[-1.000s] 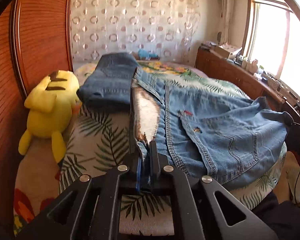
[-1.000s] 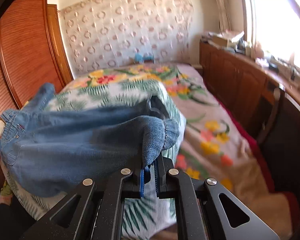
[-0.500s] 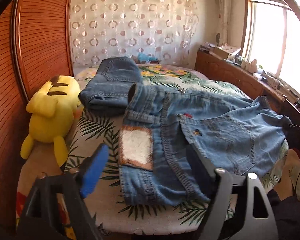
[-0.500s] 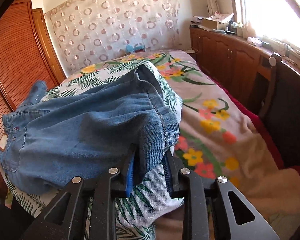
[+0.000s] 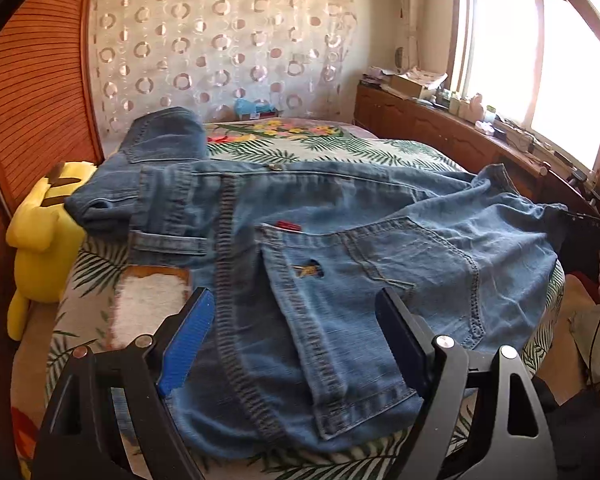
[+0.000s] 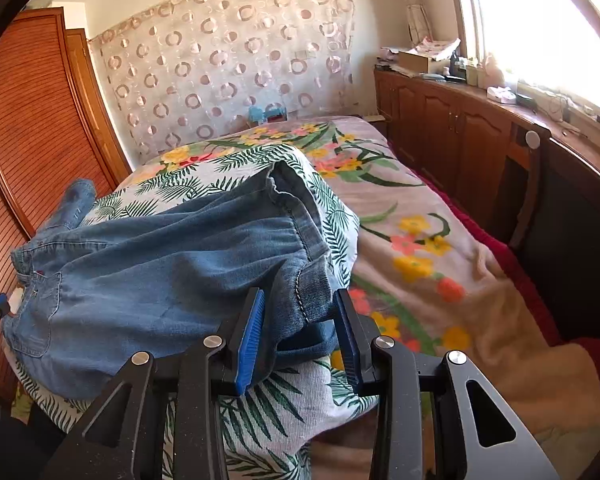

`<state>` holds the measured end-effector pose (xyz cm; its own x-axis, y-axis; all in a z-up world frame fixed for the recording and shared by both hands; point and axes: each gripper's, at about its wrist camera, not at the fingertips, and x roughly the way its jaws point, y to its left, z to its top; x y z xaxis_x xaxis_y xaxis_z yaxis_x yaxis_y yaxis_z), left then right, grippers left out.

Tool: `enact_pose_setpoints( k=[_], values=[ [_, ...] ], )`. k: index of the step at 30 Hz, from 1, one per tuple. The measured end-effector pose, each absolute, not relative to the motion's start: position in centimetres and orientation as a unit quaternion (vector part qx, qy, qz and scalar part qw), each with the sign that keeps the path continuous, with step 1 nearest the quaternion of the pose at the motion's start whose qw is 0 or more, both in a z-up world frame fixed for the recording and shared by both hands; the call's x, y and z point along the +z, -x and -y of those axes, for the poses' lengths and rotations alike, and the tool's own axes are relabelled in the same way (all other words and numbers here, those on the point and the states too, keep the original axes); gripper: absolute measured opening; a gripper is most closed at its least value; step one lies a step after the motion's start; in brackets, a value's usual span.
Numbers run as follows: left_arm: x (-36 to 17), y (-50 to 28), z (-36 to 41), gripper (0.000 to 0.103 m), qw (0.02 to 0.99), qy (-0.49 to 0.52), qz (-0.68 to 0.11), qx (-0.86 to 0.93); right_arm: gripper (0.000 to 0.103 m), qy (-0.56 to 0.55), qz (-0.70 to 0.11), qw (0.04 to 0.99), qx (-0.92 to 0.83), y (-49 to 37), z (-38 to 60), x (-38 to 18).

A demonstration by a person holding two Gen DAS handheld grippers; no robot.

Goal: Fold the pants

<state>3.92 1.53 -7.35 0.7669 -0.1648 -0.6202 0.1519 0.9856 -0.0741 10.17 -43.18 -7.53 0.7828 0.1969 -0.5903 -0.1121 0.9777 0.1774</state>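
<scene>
A: Entry, left to right. Far left, a yellow plush toy [image 5: 40, 240] sits by the wooden wardrobe [image 5: 32, 92]. Just right of it a darker folded pair of jeans [image 5: 156, 160] lies on the bed [image 5: 320, 140], already finished by the look of it.

B: And the working piece?

A: The light blue jeans [image 5: 340, 248] lie across the near edge of the bed, waistband to the left, legs running right. They look doubled, one leg over the other, back pocket up.

B: Left hand-held gripper [image 5: 296, 336]?

A: Jaws stand wide, just opened, nothing between the pads. The waistband end lies flat under it, released.

B: Right side?

A: The right hand-held gripper [image 6: 300, 336] is at the hem end. Its jaws have just been opening; the cuff [image 6: 300, 296] sits between the blue pads, loose, with a gap showing on the right pad. I read that as let go, not gripped.

B: Progress?

A: Judgement: the lengthwise fold is done and the pants are laid out. Remaining is the crosswise fold, hems carried to the waistband, perhaps once more, then smoothing. Cloth shows wrinkles near the right end.

B: Risk?

A: The hem end rests on the bed's rounded edge; it may slide off.
</scene>
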Motion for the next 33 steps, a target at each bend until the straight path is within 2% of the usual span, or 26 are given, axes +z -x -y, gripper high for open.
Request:
enact_pose_setpoints(
  k=[4,5,14,22,33],
  values=[
    [-7.8,-4.0,-0.6,0.083,0.936,0.001,-0.338,-0.095,0.035,-0.07,-0.323,0.941,0.073,-10.7,43.2,-7.8],
    [-7.8,-3.9,-0.5,0.083,0.936,0.001,-0.338,-0.096,0.014,-0.067,-0.318,0.943,0.07,-10.5,43.1,-7.6],
    [-7.4,-3.4,-1.0,0.083,0.938,0.016,-0.335,-0.089,0.012,-0.05,-0.266,0.954,0.125,-9.2,40.3,-4.0],
    [-6.3,-2.6,-1.6,0.083,0.943,0.015,-0.322,-0.078,0.012,-0.011,-0.225,0.949,0.221,-9.0,33.1,-0.1],
    [-6.0,-1.9,-2.5,0.083,0.947,0.021,-0.314,-0.069,0.012,0.016,-0.219,0.902,0.372,-9.1,22.8,2.5]
  ],
)
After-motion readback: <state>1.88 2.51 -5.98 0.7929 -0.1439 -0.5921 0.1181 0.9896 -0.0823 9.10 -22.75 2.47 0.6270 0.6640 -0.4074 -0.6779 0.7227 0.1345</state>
